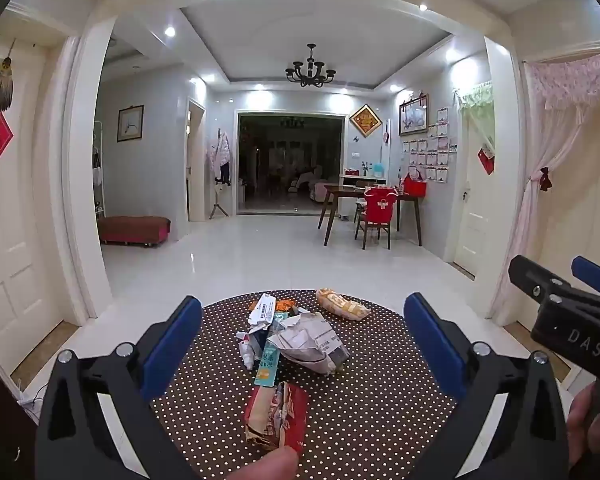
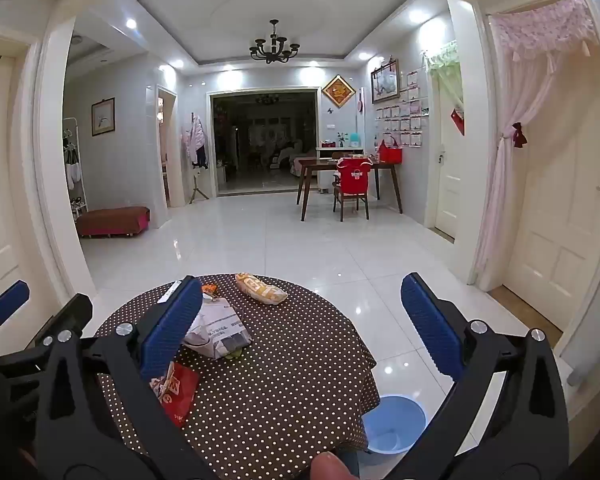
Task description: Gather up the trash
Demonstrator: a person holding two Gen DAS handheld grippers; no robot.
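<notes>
Item: round table (image 1: 380, 420), brown cloth with white dots, directly in front of me. Its far edge curves against white tiled floor (image 1: 260, 256); the cloth hangs over the rim on the right side, as my right wrist view shows.

Trash on the table, all inside the rim:
- red wrapper (image 1: 278, 414), nearest me, crumpled, lying flat.
- teal card (image 1: 268, 364), just beyond the red wrapper, touching the central heap.
- grey-white crumpled bag (image 1: 310, 344), centre of the heap.
- white labelled slip (image 1: 265, 308) and small orange packet (image 1: 286, 304), at the heap's far side.
- yellow-orange packet (image 1: 342, 304), apart from the heap, close to the far edge.

Bin: blue basin (image 2: 396, 420) on the floor, at the table's right side, partly under the hanging cloth.

Tools:
- left gripper (image 1: 302, 340), blue pads spread wide, nothing between them, hanging above the heap.
- right gripper (image 2: 302, 324), likewise wide apart and empty, over the table's right half.

Clearance: bare dotted cloth to the right of the heap; bare floor beyond the table up to the dining table (image 1: 364, 196) and chair.
</notes>
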